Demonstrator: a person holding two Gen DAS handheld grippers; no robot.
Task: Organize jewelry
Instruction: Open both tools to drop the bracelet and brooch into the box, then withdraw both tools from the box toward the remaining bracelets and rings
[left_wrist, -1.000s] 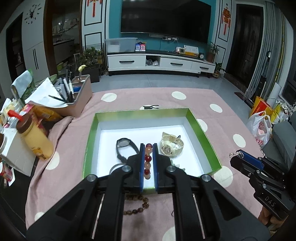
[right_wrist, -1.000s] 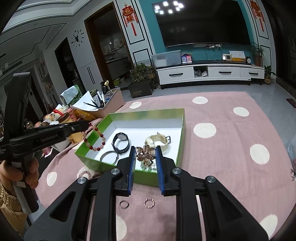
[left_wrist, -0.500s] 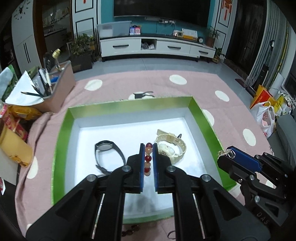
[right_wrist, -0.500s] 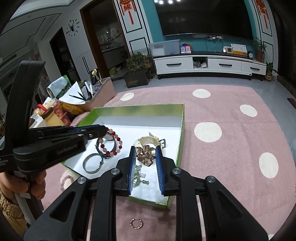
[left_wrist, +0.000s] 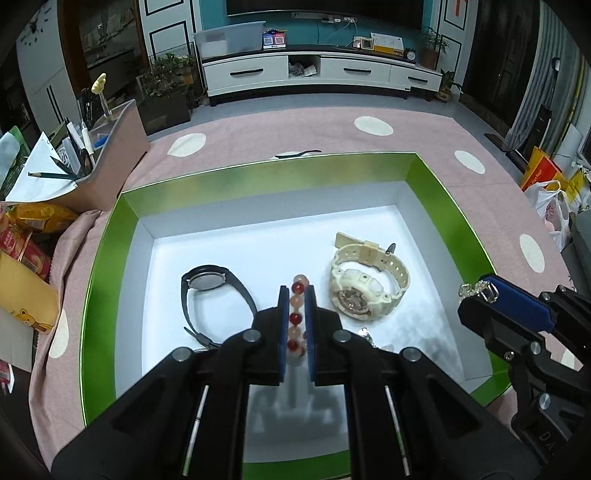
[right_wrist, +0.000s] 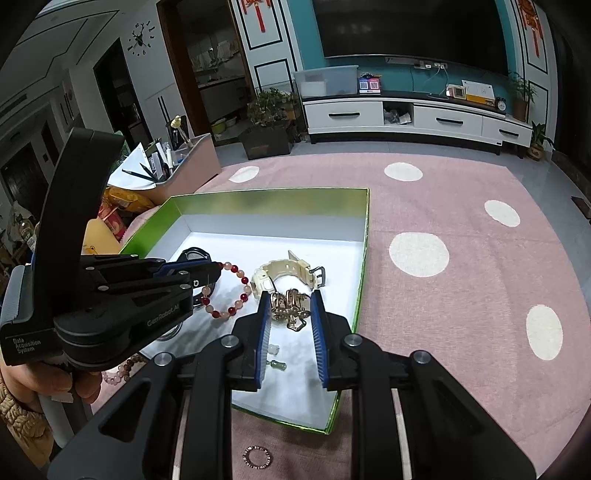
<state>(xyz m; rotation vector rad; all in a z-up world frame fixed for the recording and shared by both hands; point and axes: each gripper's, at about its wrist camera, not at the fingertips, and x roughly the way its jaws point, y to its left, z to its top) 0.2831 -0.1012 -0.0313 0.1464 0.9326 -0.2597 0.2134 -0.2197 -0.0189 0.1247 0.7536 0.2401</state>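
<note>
Both grippers have moved from the green box's (left_wrist: 110, 236) near edge to over its white floor, carrying the bead bracelet (right_wrist: 231, 291) and gold chain (right_wrist: 290, 308).

Setting: a home living room. At 12 o'clock a large wall-mounted television (right_wrist: 410, 29) hangs on a teal wall above a low white media cabinet (right_wrist: 417, 118); red knot ornaments (right_wrist: 255, 13) flank it. A deer-head wall clock (right_wrist: 140, 38) sits at 10 o'clock, potted plants (right_wrist: 271, 107) stand nearby, and a pink dotted cloth (right_wrist: 461, 258) covers the work surface
</note>
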